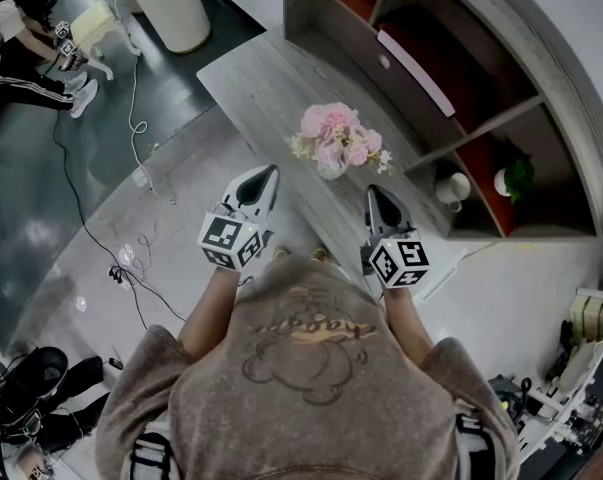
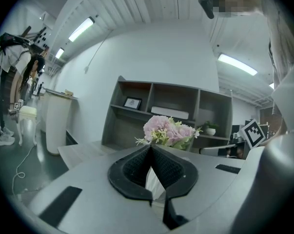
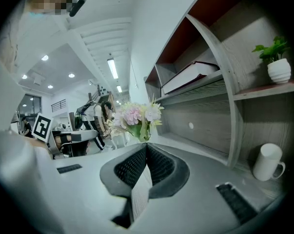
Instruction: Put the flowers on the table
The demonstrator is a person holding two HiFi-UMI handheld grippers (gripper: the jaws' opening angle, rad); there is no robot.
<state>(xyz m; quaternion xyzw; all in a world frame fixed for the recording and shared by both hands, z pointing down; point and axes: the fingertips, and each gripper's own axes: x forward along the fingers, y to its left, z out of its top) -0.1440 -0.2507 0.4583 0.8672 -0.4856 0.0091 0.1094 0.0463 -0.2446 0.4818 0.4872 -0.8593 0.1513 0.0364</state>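
A bunch of pink and white flowers [image 1: 333,140] stands in a small vase on the long grey table [image 1: 256,83], free of both grippers. My left gripper [image 1: 272,171] hovers just short of the bouquet on its left, jaws shut with nothing between them. On the near right of the flowers my right gripper [image 1: 373,189] is also shut and empty. The flowers [image 2: 168,130] rise just beyond the closed tips of the left gripper [image 2: 150,146] in the left gripper view. In the right gripper view the flowers [image 3: 137,116] stand ahead of the right gripper [image 3: 147,145].
A grey shelf unit [image 1: 501,118] lines the table's far side, holding a white mug [image 1: 453,188], a small potted plant [image 1: 514,178] and a flat book [image 1: 414,68]. A white cylindrical bin [image 1: 171,8] stands past the table's end. Cables [image 1: 131,258] trail on the floor; a person [image 1: 11,48] crouches far left.
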